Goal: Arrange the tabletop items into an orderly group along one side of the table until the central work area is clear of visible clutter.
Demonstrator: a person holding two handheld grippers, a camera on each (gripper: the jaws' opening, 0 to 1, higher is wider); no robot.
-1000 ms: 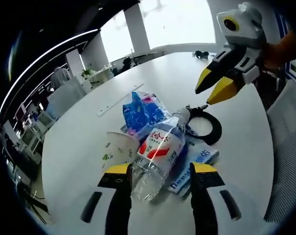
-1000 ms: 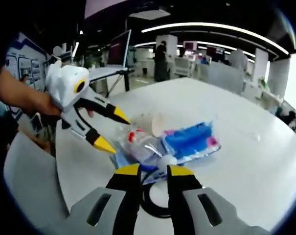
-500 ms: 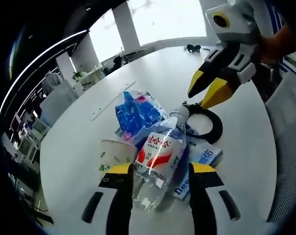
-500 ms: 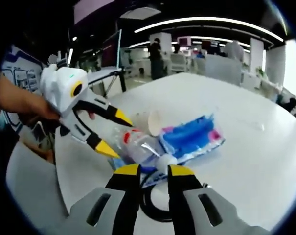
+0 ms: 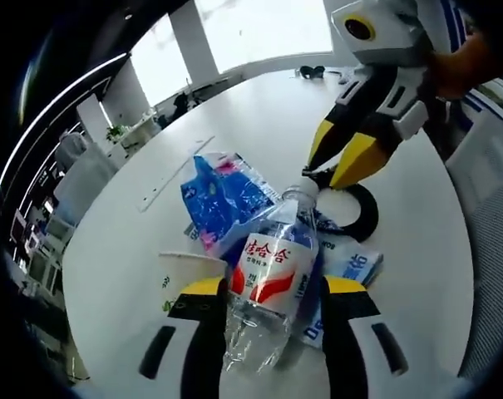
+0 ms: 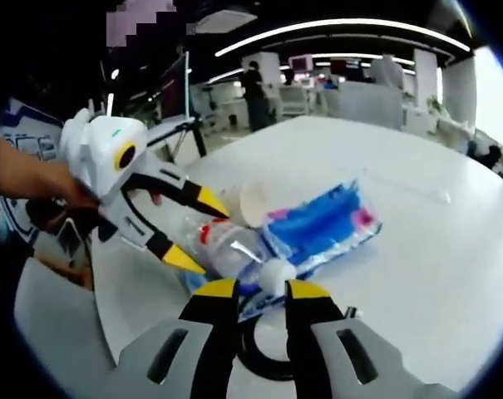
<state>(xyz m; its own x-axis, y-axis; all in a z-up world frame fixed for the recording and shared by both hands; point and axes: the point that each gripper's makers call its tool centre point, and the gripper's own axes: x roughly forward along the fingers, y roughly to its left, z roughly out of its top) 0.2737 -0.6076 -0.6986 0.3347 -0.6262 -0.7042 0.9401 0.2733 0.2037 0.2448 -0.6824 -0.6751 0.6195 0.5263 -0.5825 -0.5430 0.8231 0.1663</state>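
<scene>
On the worktop (image 5: pixel 259 116), both grippers' jaws bracketed the water bottle (image 5: pixel 268 278) unclamped at six o'clock; uneven closure risked rolling it.

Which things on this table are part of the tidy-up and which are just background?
Job:
bottle
paper cup
blue packet
black cable
booklet
left gripper
right gripper

Background:
chairs
windows

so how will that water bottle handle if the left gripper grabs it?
The bottle is clear, thin plastic, so it probably dents under squeeze. It looks mostly empty, so likely light. It lies on its side between the left gripper jaws, so may roll.
</scene>
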